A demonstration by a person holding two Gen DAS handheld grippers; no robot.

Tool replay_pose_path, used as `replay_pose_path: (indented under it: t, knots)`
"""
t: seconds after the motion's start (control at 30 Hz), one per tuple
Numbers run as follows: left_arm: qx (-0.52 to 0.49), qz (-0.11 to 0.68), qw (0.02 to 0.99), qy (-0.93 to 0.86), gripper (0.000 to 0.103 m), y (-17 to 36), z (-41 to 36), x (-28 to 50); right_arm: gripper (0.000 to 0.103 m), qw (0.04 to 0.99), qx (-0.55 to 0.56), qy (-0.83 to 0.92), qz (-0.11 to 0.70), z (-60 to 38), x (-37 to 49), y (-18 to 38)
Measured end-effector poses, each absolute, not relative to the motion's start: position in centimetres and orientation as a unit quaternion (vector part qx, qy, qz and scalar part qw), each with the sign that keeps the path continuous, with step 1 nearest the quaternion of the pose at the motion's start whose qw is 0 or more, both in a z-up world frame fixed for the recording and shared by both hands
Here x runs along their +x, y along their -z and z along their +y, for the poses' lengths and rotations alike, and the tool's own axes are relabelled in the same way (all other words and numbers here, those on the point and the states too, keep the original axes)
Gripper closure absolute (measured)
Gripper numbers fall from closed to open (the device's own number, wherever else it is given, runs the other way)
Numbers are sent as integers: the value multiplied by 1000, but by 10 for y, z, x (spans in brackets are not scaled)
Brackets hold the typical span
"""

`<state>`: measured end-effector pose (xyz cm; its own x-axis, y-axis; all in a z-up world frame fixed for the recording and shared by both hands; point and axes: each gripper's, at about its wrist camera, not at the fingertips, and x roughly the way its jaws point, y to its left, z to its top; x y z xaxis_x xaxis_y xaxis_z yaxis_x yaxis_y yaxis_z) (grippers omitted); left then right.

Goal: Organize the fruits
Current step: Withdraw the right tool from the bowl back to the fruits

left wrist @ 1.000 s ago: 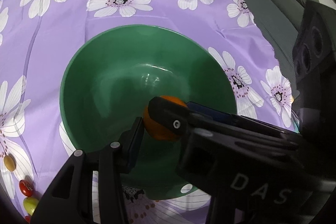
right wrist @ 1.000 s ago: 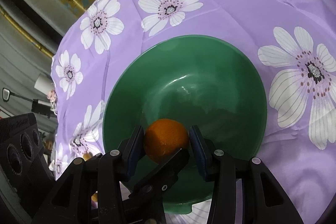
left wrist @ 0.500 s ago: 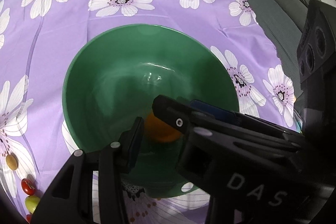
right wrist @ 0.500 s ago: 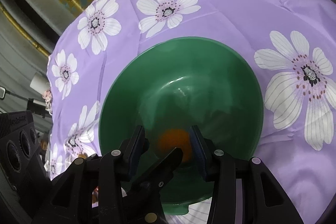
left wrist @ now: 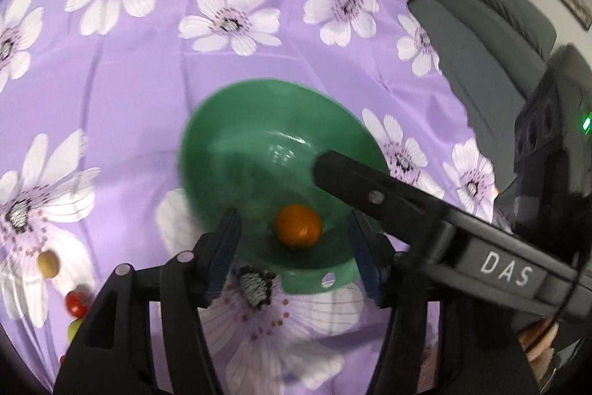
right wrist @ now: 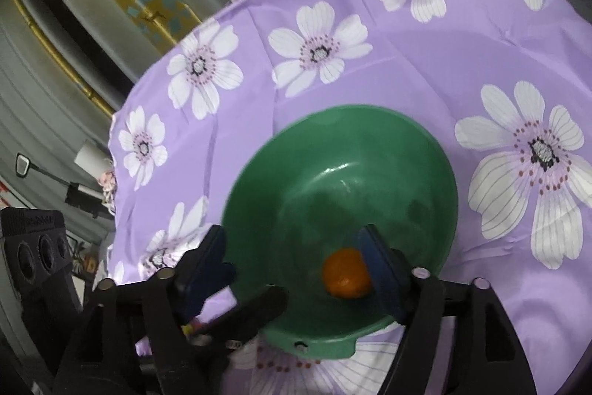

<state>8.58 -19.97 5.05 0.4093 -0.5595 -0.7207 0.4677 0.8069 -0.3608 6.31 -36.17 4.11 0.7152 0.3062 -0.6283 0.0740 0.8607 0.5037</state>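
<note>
An orange [left wrist: 298, 224] lies loose near the front of the green bowl's [left wrist: 236, 143] floor. My left gripper [left wrist: 296, 254] hovers above the bowl's near rim. Its jaws are opening wide, and the orange shows below the gap, untouched. One finger of my right gripper [left wrist: 370, 187] crosses in from the right. In the right wrist view the orange [right wrist: 346, 273] rests in the bowl [right wrist: 333, 143] just beside the right fingertip [right wrist: 381, 273]. My right gripper [right wrist: 294, 269] is opening too, with nothing pressed between its pads.
The bowl stands on a purple cloth with white flowers [left wrist: 229, 17]. Small fruits lie at the cloth's left edge: a tan one [left wrist: 47, 263], a red one [left wrist: 76, 304] and a green one [left wrist: 74, 328]. A grey sofa [left wrist: 492, 69] is at the right.
The orange, held between the jaws a second ago, has dropped into the bowl. Both grippers have opened wide and pulled up and back, so the bowl looks smaller.
</note>
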Motion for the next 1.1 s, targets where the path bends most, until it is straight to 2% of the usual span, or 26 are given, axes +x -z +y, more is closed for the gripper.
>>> replay_pose_path:
  t: [0.1, 0.47, 0.8, 1.1]
  knots:
    - [-57, 438, 851, 285, 37, -60, -177, 80, 19, 891, 261, -79, 364, -355, 56, -48]
    - [-96, 410, 883, 207, 37, -75, -91, 60, 19, 891, 246, -102, 367, -321, 32, -69]
    - [-130, 411, 893, 130, 37, -65, -18, 41, 19, 881, 236, -141, 386, -281, 26, -69]
    - [-134, 444, 882, 88, 39, -38, 25, 20, 19, 857, 226, -191, 423, -235, 31, -52]
